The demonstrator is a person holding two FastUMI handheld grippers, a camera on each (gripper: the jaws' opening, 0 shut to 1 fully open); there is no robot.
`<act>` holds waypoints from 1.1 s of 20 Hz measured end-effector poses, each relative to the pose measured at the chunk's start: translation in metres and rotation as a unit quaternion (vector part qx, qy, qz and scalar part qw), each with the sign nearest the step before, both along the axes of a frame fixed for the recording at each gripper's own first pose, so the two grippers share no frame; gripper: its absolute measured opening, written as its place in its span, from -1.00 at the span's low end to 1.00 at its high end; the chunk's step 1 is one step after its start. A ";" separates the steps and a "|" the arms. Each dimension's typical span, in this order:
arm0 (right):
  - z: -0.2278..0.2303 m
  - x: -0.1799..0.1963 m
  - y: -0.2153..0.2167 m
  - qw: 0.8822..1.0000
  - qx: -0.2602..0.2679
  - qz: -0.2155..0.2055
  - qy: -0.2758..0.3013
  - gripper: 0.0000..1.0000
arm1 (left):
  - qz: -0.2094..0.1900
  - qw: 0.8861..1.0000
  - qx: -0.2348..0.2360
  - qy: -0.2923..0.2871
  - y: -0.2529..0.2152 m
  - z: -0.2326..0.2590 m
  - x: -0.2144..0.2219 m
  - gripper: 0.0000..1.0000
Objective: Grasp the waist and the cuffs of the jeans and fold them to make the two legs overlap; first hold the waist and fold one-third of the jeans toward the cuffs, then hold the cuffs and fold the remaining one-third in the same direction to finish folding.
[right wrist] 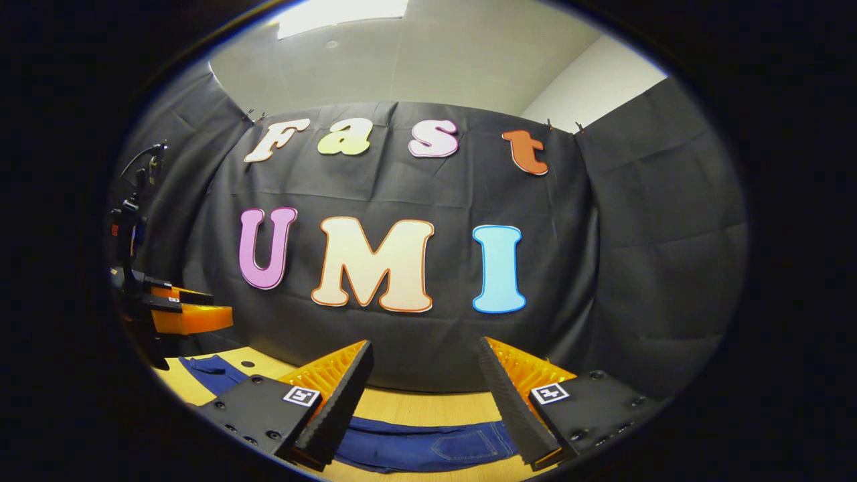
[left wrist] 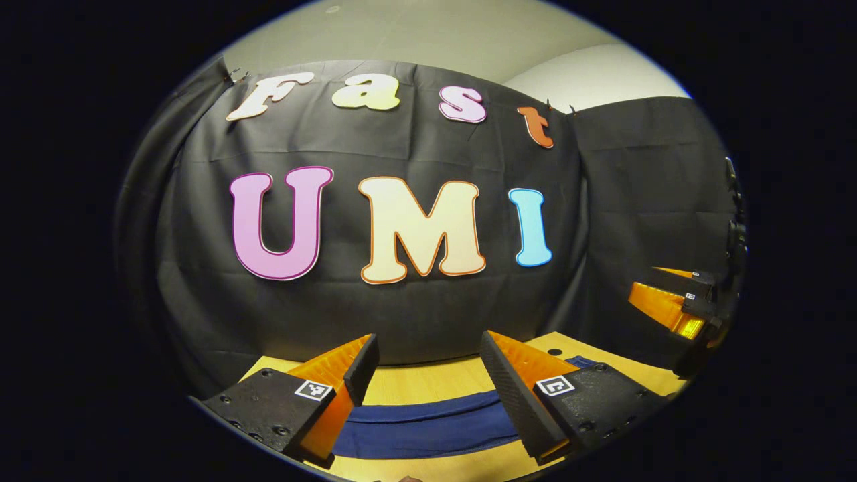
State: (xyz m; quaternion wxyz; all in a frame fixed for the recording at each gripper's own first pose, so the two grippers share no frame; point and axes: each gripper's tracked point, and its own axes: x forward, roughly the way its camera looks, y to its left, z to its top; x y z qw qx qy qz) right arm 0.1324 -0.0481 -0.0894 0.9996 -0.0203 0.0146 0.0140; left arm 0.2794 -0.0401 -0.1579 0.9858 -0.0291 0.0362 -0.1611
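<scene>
In the left gripper view, the left gripper [left wrist: 425, 375] is hovering with fingers spread wide and gripping nothing, above the jeans [left wrist: 428, 422] lying at the bottom centre on the table [left wrist: 415, 381]; the right gripper [left wrist: 676, 301] is hanging at the right edge. In the right gripper view, the right gripper [right wrist: 423, 381] is likewise spread and empty over the jeans [right wrist: 428, 445], which are running lengthwise left to right across the lower frame. Judging by this, the first grasp is not yet made; both must descend to the fabric.
</scene>
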 end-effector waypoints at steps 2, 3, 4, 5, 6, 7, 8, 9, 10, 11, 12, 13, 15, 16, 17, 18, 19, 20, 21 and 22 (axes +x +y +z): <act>0.002 -0.002 0.001 1.000 0.000 -0.001 -0.002 0.96 | 0.000 1.000 -0.001 -0.001 0.000 0.001 0.000 0.88; 0.002 -0.003 0.001 1.000 0.000 -0.001 -0.002 1.00 | -0.001 1.000 -0.002 -0.002 0.000 0.001 -0.001 0.88; 0.001 -0.004 0.002 1.000 0.000 -0.001 -0.001 0.96 | -0.002 1.000 -0.002 -0.001 -0.001 0.001 -0.001 0.88; 0.000 -0.006 0.001 1.000 -0.001 -0.001 0.000 0.96 | -0.001 1.000 -0.001 -0.001 -0.001 0.000 -0.001 0.88; -0.002 -0.006 0.002 1.000 -0.001 -0.001 0.002 1.00 | -0.002 1.000 0.001 0.001 -0.001 0.000 -0.002 0.88; -0.004 -0.006 0.002 1.000 -0.001 -0.001 0.005 1.00 | -0.001 1.000 0.002 0.002 0.001 -0.001 -0.003 0.88; -0.005 -0.006 0.001 1.000 -0.001 -0.001 0.007 0.96 | 0.000 1.000 0.003 0.004 0.001 -0.001 -0.004 0.88; -0.007 -0.007 0.000 1.000 0.000 -0.002 0.010 0.96 | 0.001 1.000 0.004 0.004 0.003 -0.001 -0.004 0.88; -0.008 -0.007 -0.001 1.000 0.000 -0.003 0.012 0.96 | 0.002 1.000 0.002 0.003 0.002 -0.001 -0.003 0.88; -0.008 -0.006 -0.001 1.000 0.000 -0.003 0.012 0.96 | 0.002 1.000 0.001 0.003 0.001 -0.001 -0.003 0.89; -0.009 -0.005 -0.003 1.000 0.000 -0.003 0.012 1.00 | 0.003 1.000 0.001 0.005 0.002 -0.002 -0.004 0.88; -0.012 -0.005 -0.006 1.000 0.002 -0.002 0.014 0.96 | 0.004 1.000 0.001 0.006 0.002 -0.002 -0.004 0.88; -0.028 0.000 -0.020 1.000 0.008 -0.007 0.024 0.96 | 0.005 1.000 0.005 0.006 0.003 -0.001 -0.005 0.88; -0.041 0.003 -0.033 0.999 0.014 -0.016 0.038 0.96 | 0.008 1.000 0.008 0.004 0.006 -0.001 -0.004 0.88; -0.062 0.006 -0.052 0.998 0.020 -0.034 0.055 0.96 | 0.011 1.000 0.012 0.002 0.008 0.002 -0.004 0.88; -0.084 0.007 -0.072 0.995 0.029 -0.057 0.078 0.96 | 0.015 1.000 0.017 -0.003 0.011 0.003 -0.004 0.88; -0.110 0.008 -0.092 0.991 0.040 -0.078 0.105 0.97 | 0.021 1.000 0.020 -0.008 0.015 0.006 -0.003 0.89; -0.136 0.006 -0.111 0.985 0.051 -0.101 0.132 0.97 | 0.029 0.999 0.022 -0.012 0.020 0.007 -0.002 0.88; -0.164 0.006 -0.132 0.978 0.061 -0.122 0.160 0.98 | 0.035 0.999 0.021 -0.011 0.023 0.007 -0.002 0.88; -0.188 0.006 -0.149 0.970 0.072 -0.141 0.184 0.97 | 0.043 0.999 0.021 -0.007 0.026 0.006 -0.004 0.88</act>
